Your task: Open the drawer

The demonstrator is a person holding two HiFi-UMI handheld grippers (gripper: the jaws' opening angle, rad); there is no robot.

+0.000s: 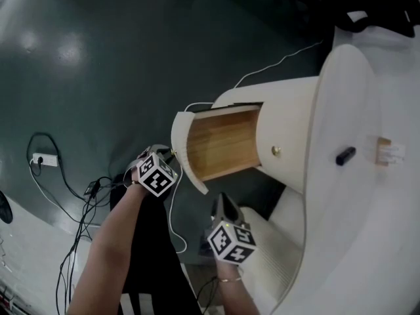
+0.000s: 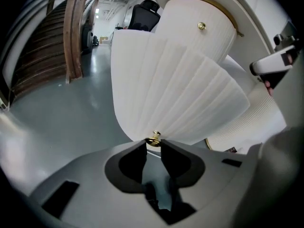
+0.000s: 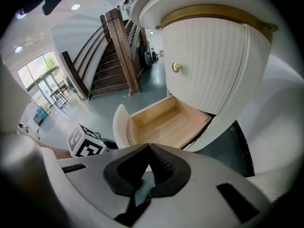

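Matt ribbed drawer front (image 2: 180,89), bare wood drawer inside (image 3: 164,122), shiny brass knob (image 2: 153,139), glossy floor (image 1: 98,64)

1. The right gripper (image 3: 148,148) has its jaws pressed together, holding nothing.
2. The drawer (image 3: 166,126) stands open and shows bare wood inside.
3. A gold knob (image 3: 176,67) sits on the white cabinet (image 3: 213,65) above it.

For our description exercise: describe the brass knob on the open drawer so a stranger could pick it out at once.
Start at the round white ribbed cabinet; its lower drawer is pulled out, showing pale wood inside. On that drawer's curved front sits a small brass knob, pinched between the left gripper's jaw tips. The other brass knob, higher up, sits on a closed front, untouched.
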